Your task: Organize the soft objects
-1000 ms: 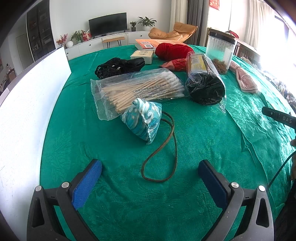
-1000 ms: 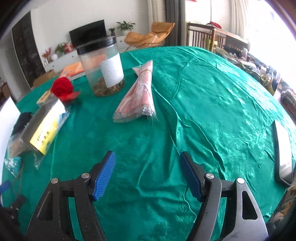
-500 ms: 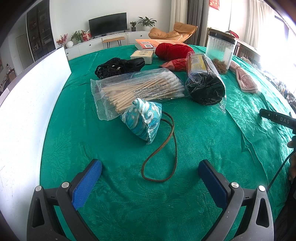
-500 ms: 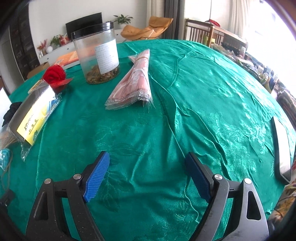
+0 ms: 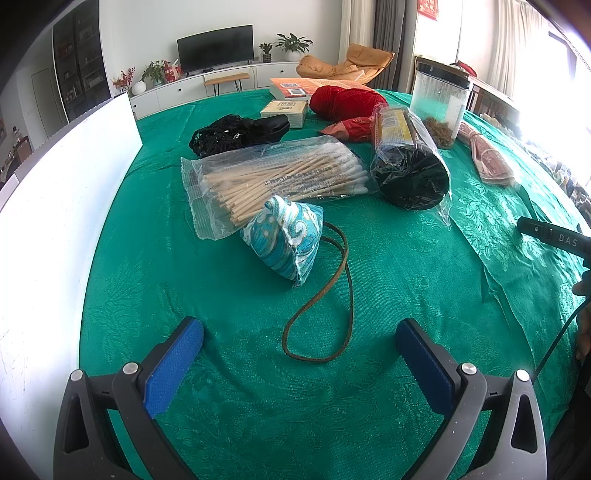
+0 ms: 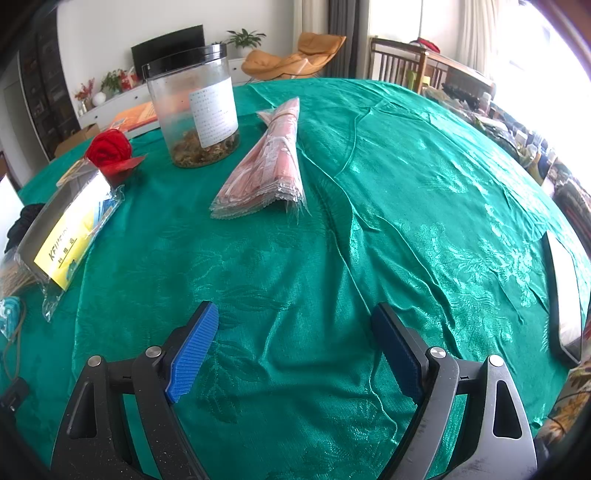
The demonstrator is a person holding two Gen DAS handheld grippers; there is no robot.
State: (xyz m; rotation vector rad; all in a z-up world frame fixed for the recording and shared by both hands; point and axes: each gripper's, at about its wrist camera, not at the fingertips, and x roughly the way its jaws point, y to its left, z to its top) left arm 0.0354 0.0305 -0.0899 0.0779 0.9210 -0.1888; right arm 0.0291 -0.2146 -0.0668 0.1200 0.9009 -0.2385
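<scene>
Soft things lie on the green counter (image 5: pixel 221 406) — a bag of sticks (image 5: pixel 277 177), red yarn (image 5: pixel 347 101), then a blue pouch (image 5: pixel 288 236) touching the bag's near edge; left tongs (image 5: pixel 299 354) and right tongs (image 6: pixel 295 347) hang above the cloth, both spread apart, holding nothing

White walls (image 5: pixel 147 22); television (image 5: pixel 215 47); orange lounger (image 5: pixel 347 64); bright windows (image 6: pixel 554 48)
</scene>
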